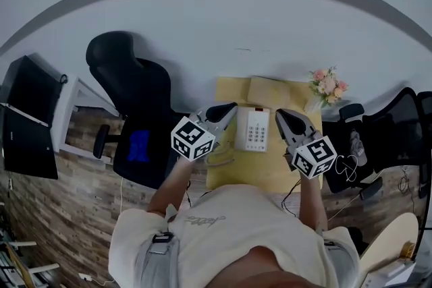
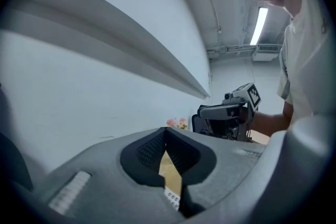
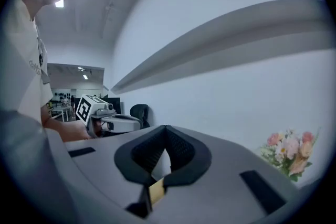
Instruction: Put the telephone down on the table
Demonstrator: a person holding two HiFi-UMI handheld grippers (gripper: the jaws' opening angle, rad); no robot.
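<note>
The left gripper (image 1: 228,109) and the right gripper (image 1: 283,116) each have their jaws pressed together with nothing between them, and both are raised roughly level above the desk (image 1: 233,175). The telephone (image 1: 255,129) lies flat around the desk's middle, between and beneath the two sets of tips and apart from both. Flowers (image 1: 329,85) stand by the desk's far right corner.
</note>
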